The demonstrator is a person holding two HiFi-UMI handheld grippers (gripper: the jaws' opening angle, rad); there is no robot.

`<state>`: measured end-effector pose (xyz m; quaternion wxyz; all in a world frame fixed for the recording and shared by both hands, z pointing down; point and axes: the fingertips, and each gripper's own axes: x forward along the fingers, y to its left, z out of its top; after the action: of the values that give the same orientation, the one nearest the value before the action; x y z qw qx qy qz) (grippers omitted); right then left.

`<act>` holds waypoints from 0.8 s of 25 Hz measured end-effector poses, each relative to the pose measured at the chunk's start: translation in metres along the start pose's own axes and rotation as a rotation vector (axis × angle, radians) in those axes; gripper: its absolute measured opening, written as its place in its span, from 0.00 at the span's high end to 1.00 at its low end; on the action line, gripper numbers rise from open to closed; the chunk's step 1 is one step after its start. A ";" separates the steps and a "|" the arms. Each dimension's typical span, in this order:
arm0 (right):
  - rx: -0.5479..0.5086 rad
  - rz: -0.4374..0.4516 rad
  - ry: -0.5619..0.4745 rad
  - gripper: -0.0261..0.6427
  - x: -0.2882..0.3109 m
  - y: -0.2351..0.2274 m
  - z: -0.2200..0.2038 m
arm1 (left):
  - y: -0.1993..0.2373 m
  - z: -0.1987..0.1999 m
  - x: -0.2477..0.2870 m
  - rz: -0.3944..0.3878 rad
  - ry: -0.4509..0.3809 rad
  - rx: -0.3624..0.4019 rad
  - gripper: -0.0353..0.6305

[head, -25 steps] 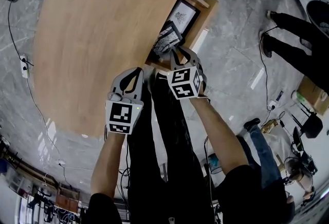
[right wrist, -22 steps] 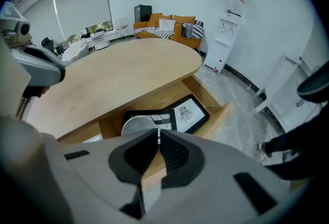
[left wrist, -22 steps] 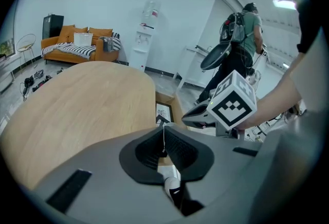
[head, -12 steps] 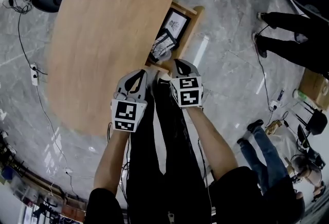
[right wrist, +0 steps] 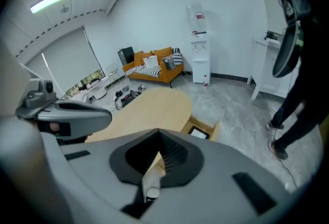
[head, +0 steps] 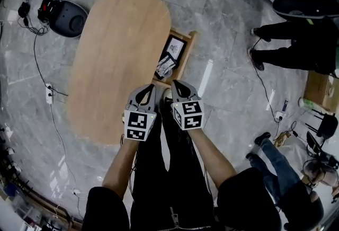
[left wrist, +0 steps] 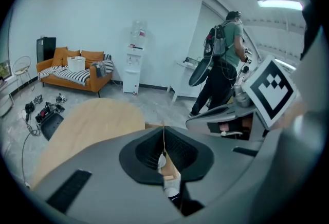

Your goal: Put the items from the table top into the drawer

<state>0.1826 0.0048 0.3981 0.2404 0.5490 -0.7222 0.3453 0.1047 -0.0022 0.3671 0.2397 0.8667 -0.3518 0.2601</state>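
Wooden drawer [head: 188, 44], open beside the table [head: 116, 60], holds framed pictures [head: 174, 47]; near it the left gripper [head: 149, 88] and right gripper [head: 175, 84] are clenched, empty.

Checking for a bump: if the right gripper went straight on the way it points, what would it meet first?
Likely the table top at its edge, beside the open drawer; depth is unclear, so it could be the drawer instead.
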 end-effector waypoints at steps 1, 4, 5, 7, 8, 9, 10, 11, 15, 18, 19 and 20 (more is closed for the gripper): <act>0.009 0.001 -0.024 0.95 -0.012 0.006 0.013 | -0.002 0.012 -0.010 0.001 -0.010 0.009 0.92; 0.034 0.008 -0.104 0.95 -0.043 0.023 0.057 | -0.001 0.049 -0.035 0.026 -0.051 0.010 0.92; 0.036 0.011 -0.129 0.95 -0.051 0.028 0.072 | 0.000 0.061 -0.041 0.036 -0.068 0.007 0.92; 0.030 0.017 -0.165 0.95 -0.068 0.038 0.093 | -0.003 0.079 -0.052 0.049 -0.095 -0.002 0.92; 0.027 0.025 -0.179 0.95 -0.077 0.044 0.100 | -0.006 0.084 -0.059 0.055 -0.100 -0.004 0.92; 0.027 0.037 -0.193 0.95 -0.085 0.052 0.104 | -0.009 0.087 -0.067 0.063 -0.101 -0.005 0.92; 0.028 0.052 -0.205 0.95 -0.094 0.060 0.106 | -0.011 0.088 -0.075 0.073 -0.101 -0.004 0.92; 0.027 0.064 -0.212 0.95 -0.102 0.067 0.108 | -0.014 0.089 -0.084 0.083 -0.101 -0.004 0.92; 0.013 0.084 -0.224 0.95 -0.123 0.083 0.119 | -0.017 0.102 -0.111 0.129 -0.120 -0.019 0.92; 0.013 0.103 -0.241 0.95 -0.135 0.085 0.133 | -0.019 0.109 -0.120 0.149 -0.130 -0.039 0.92; 0.006 0.110 -0.248 0.95 -0.138 0.087 0.137 | -0.018 0.111 -0.123 0.154 -0.134 -0.046 0.92; -0.004 0.118 -0.251 0.95 -0.141 0.092 0.139 | -0.018 0.109 -0.128 0.159 -0.137 -0.056 0.92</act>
<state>0.1383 0.0018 0.1845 0.1286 0.5439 -0.7783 0.2861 0.0696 0.0059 0.2016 0.2178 0.8446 -0.4424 0.2086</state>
